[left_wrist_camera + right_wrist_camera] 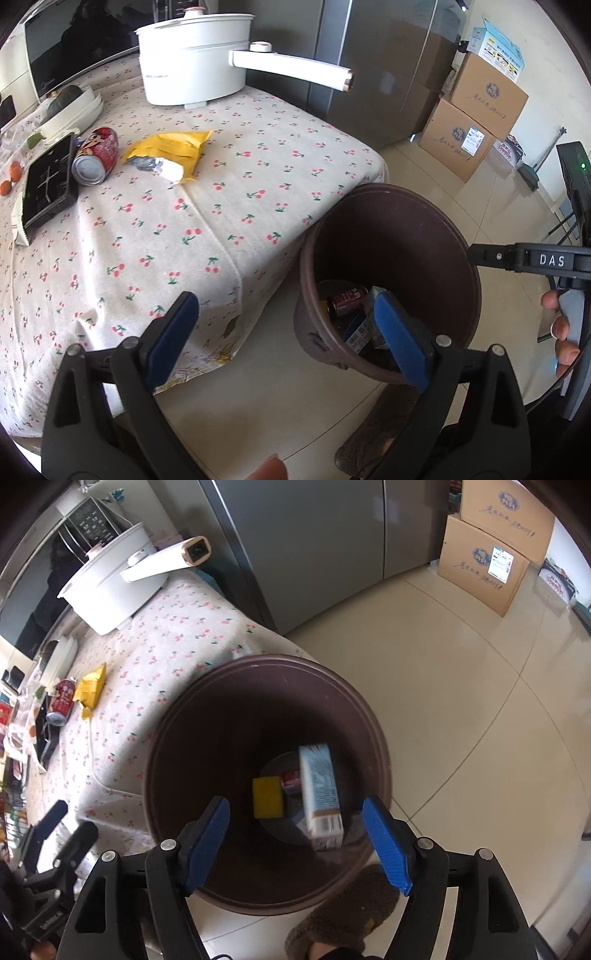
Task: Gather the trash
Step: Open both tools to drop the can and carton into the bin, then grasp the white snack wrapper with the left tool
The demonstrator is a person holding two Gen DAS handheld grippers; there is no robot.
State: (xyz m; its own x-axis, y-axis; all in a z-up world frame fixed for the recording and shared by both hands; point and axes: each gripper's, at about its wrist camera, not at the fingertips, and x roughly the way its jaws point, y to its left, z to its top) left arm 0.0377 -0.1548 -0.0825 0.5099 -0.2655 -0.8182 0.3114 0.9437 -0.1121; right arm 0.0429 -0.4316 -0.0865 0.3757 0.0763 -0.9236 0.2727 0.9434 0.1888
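A brown trash bin (258, 662) stands on the floor against the table's corner. My right gripper (297, 812) hangs open right over its mouth, with nothing touching its blue pads. Below it, inside the bin, a blurred pale blue and white carton (321, 794) shows beside a yellow block (266, 797) and a red can (291, 779). My left gripper (284, 317) is open and empty, between the table edge and the bin (388, 199). On the cherry-print tablecloth (221, 221) lie another red can (98, 155) on its side and a torn yellow packet (173, 147).
A white electric pot (192, 66) with a long handle stands at the table's back. A black box (48, 184) and stacked white bowls (74, 110) lie left of the can. A grey fridge (369, 74), cardboard boxes (480, 110) and a fuzzy slipper (343, 915) surround the bin.
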